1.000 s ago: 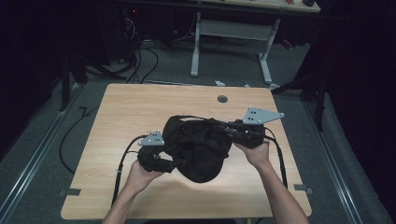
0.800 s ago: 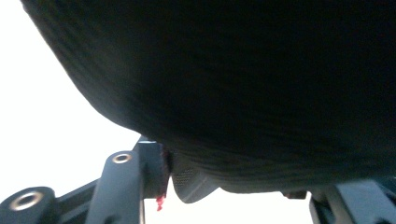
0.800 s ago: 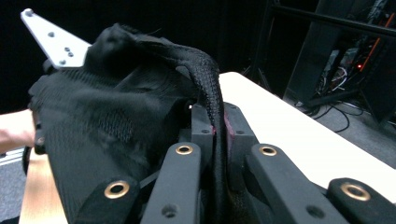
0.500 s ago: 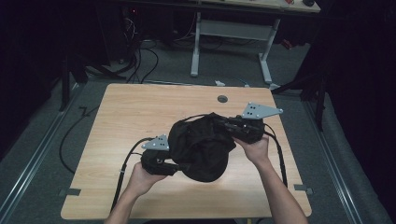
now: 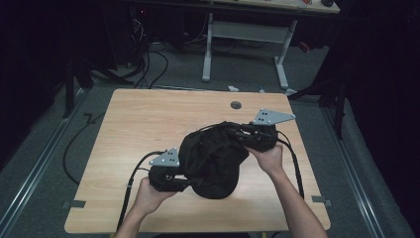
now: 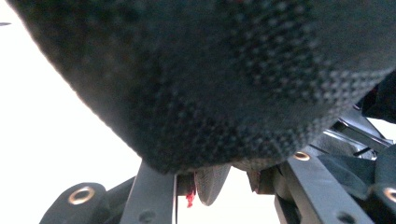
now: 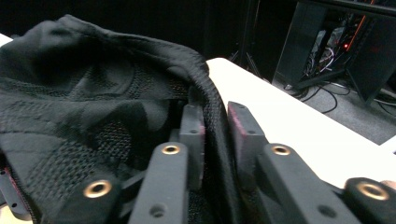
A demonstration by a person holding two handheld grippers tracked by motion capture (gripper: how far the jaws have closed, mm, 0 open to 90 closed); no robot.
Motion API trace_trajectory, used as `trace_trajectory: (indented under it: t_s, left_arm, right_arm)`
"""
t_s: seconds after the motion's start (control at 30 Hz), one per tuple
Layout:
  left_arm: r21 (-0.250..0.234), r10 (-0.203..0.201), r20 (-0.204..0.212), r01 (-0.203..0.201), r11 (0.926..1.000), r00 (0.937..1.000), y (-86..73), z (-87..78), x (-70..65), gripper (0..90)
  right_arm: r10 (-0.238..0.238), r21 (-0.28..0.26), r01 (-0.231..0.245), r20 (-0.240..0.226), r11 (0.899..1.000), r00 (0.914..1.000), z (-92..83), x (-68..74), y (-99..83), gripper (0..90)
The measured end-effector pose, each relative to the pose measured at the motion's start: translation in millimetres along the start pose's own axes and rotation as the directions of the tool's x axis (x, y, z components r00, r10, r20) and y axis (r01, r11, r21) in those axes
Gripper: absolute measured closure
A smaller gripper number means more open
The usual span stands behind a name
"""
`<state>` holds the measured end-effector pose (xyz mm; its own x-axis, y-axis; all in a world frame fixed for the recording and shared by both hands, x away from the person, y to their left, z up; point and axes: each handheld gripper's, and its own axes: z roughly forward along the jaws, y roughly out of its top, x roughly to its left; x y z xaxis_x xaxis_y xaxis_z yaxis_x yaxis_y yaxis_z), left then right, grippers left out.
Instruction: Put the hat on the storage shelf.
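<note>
Black garment bunched on a pale wooden table in a dark room.

The black garment lies between both tongs: the left gripper is clamped on its near edge, and the right gripper, jaws just loosening, straddles its hem. Cables cross the grey floor beyond, before another desk's white legs.

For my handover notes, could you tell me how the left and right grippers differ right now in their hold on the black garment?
The left gripper is clamped shut on the black garment at its near side; the right gripper, at the far side, has just been opening, the hem between its jaws. The left sits nearer the person. Both carry grey plates.
</note>
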<state>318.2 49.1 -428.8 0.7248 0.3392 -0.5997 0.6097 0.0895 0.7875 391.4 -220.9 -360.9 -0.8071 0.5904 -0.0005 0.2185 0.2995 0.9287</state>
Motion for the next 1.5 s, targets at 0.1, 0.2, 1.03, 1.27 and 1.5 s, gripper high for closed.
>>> trace_trajectory:
  t_s: [0.1,0.2,1.03,1.27,1.5]
  left_arm:
    - [-0.002,-0.004,-0.006,0.004,1.0,1.0,-1.9,-6.5,-2.7,69.5]
    - [0.01,-0.002,-0.022,0.003,0.9999,0.9997,-1.6,-8.1,-2.0,69.8]
    - [-0.186,-0.054,-0.129,0.029,0.9821,0.9902,29.9,-38.3,9.2,69.4]
    - [-0.193,-0.034,-0.178,-0.001,0.9811,0.9834,38.4,-40.6,14.6,69.3]
    - [-0.246,-0.04,-0.2,-0.011,0.9693,0.9789,41.4,-44.1,11.8,69.4]
  right_arm:
    - [0.021,0.004,-0.021,-0.013,1.0,0.9997,3.4,-0.7,0.2,66.9]
    - [0.026,0.004,-0.026,-0.008,1.0,0.9996,3.8,1.3,-2.9,59.4]
    - [0.124,0.159,-0.156,0.193,0.975,0.9733,-4.8,-4.4,-77.8,47.1]
    - [0.118,0.238,-0.183,0.262,0.954,0.9577,2.8,-1.5,-118.5,46.4]
    - [0.167,0.266,-0.255,0.313,0.93,0.935,2.1,-4.8,-148.7,48.0]
